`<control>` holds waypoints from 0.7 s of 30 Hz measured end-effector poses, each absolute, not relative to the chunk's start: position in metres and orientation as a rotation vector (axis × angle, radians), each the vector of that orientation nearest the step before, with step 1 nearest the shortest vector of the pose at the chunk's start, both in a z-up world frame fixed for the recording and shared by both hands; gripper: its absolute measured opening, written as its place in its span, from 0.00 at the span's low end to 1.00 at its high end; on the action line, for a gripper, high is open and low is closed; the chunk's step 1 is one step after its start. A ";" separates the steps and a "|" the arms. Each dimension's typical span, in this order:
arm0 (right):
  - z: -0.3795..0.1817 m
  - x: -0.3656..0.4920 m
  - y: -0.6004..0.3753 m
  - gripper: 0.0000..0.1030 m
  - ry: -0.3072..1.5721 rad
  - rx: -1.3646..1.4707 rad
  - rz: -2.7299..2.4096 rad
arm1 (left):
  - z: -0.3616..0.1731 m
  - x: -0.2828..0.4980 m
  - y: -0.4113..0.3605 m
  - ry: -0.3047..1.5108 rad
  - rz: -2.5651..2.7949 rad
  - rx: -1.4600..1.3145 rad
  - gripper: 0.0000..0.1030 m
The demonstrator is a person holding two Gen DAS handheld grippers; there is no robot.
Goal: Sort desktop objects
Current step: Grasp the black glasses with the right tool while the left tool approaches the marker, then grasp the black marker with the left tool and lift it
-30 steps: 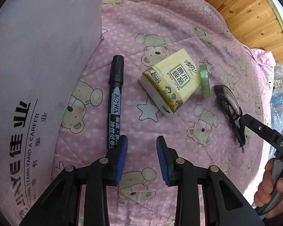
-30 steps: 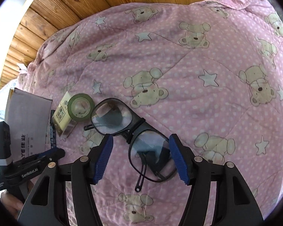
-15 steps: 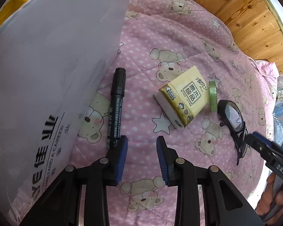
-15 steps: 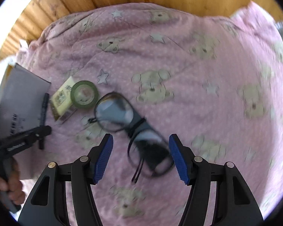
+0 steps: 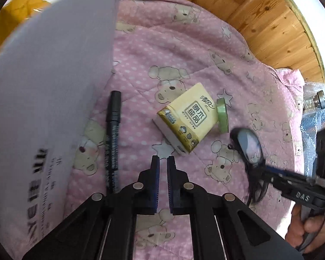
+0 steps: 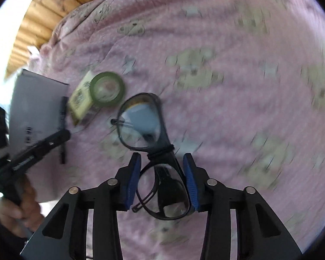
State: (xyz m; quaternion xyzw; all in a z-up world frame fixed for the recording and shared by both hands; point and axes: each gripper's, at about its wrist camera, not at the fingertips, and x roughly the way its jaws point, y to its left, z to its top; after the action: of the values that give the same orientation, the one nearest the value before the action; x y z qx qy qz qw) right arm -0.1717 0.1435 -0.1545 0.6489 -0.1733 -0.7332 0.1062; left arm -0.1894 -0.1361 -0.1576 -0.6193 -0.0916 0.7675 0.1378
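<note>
Right gripper: blue pads clamped on one lens of the glasses, at 6 o'clock in the right wrist view.
Glasses axis: long axis runs from 6 toward 11 o'clock; the free lens sticks out ahead of the fingers, a folded temple shows behind it.
Left gripper: pads nearly pressed together, a thin slit between them, nothing held, above the quilt.
Marker: lies lengthwise, cap toward 12 o'clock, just right of the grey box; its lower end is hidden behind the left gripper.
Tissue pack: centre, tilted; green tape stands on edge against its 3 o'clock side.
Hard to make out: box lettering blurred; the right wrist view is motion-smeared.
</note>
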 end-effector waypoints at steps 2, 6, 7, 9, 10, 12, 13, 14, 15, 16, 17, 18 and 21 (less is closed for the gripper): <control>-0.155 -0.163 0.140 0.41 -0.536 1.912 -2.149 | -0.156 -0.187 -0.140 -0.259 2.253 -1.816 0.10; -0.157 -0.160 0.134 0.55 -0.502 1.903 -2.194 | -0.166 -0.186 -0.141 -0.240 2.312 -1.876 0.33; -0.158 -0.161 0.132 0.56 -0.493 1.901 -2.200 | -0.169 -0.189 -0.138 -0.202 2.343 -1.880 0.33; -0.161 -0.166 0.125 0.59 -0.469 1.891 -2.197 | -0.176 -0.191 -0.126 -0.144 2.361 -1.845 0.35; -0.161 -0.168 0.121 0.61 -0.448 1.886 -2.198 | -0.178 -0.192 -0.123 -0.102 2.376 -1.844 0.35; -0.160 -0.171 0.112 0.63 -0.378 1.864 -2.229 | -0.178 -0.193 -0.118 -0.083 2.405 -1.812 0.36; -0.160 -0.171 0.110 0.60 -0.349 1.860 -2.236 | -0.177 -0.192 -0.117 -0.084 2.409 -1.803 0.36; -0.158 -0.170 0.109 0.54 -0.343 1.856 -2.243 | -0.177 -0.192 -0.117 -0.092 2.403 -1.790 0.36; -0.158 -0.169 0.110 0.42 -0.378 1.847 -2.228 | -0.175 -0.190 -0.115 -0.114 2.344 -1.767 0.25; -0.158 -0.169 0.112 0.40 -0.415 1.848 -2.209 | -0.174 -0.189 -0.114 -0.145 2.287 -1.754 0.11; -0.155 -0.167 0.114 0.38 -0.415 1.860 -2.229 | -0.168 -0.185 -0.112 -0.187 2.221 -1.730 0.11; -0.154 -0.165 0.115 0.37 -0.418 1.862 -2.243 | -0.156 -0.178 -0.113 -0.192 2.214 -1.685 0.11; -0.155 -0.160 0.121 0.34 -0.488 1.872 -2.247 | -0.138 -0.167 -0.124 -0.124 2.319 -1.678 0.33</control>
State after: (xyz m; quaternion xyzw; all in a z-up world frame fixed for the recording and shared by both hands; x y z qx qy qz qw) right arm -0.1603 0.1212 -0.1545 0.6290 -0.1641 -0.7548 0.0882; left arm -0.1671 -0.1244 -0.1382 -0.5802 -0.0430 0.8016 0.1379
